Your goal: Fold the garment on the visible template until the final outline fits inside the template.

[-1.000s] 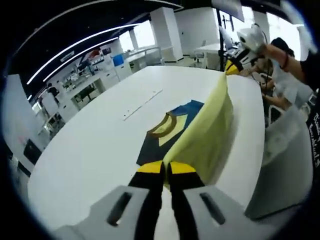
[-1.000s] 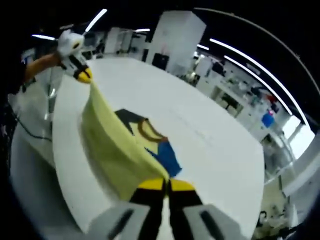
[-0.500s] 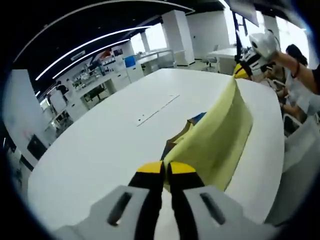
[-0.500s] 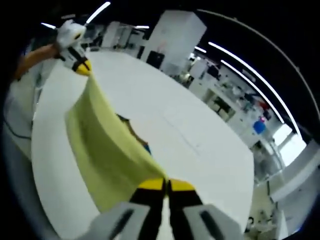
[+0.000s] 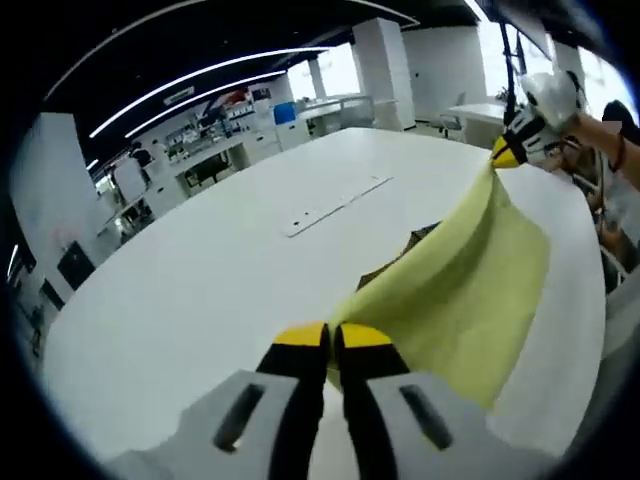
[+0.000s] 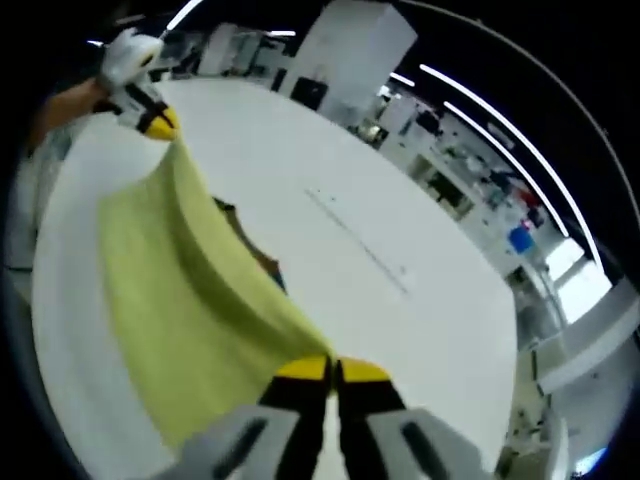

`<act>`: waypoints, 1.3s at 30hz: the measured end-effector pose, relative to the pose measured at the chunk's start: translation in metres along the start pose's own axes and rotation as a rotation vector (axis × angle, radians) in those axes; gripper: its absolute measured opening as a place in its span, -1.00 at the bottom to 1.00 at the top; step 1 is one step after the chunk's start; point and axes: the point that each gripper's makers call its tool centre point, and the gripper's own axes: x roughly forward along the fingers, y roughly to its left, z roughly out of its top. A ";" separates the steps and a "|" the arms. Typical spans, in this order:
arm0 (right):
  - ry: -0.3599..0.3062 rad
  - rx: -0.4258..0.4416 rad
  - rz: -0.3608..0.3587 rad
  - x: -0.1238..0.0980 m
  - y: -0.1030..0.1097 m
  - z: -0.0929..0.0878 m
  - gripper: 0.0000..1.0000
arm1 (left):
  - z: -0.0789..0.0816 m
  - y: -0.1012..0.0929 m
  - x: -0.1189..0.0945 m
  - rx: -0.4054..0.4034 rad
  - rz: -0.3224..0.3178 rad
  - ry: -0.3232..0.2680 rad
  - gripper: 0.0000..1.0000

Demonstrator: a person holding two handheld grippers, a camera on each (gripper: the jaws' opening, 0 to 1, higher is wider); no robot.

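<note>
Left gripper view: both claws (image 5: pixel 331 338) (image 6: pixel 331 370) pinch garment (image 5: pixel 455 290).

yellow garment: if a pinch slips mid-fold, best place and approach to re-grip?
Probably the same spot: an end corner of the raised top edge of the yellow garment, approached along that edge from outside. Both the left gripper and right gripper pinch such corners now, and the cloth hangs taut between them over the white table.
</note>
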 end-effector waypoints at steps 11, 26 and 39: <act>0.052 0.004 0.053 0.044 0.008 -0.018 -1.00 | -0.025 0.009 0.038 -0.039 -0.004 0.068 -0.98; 0.083 0.049 0.117 0.073 0.018 -0.041 -0.98 | -0.059 0.014 0.064 -0.059 0.010 0.157 -0.87; 0.018 0.021 0.157 0.058 0.022 -0.029 -0.49 | -0.056 0.003 0.050 0.124 -0.091 0.121 -0.72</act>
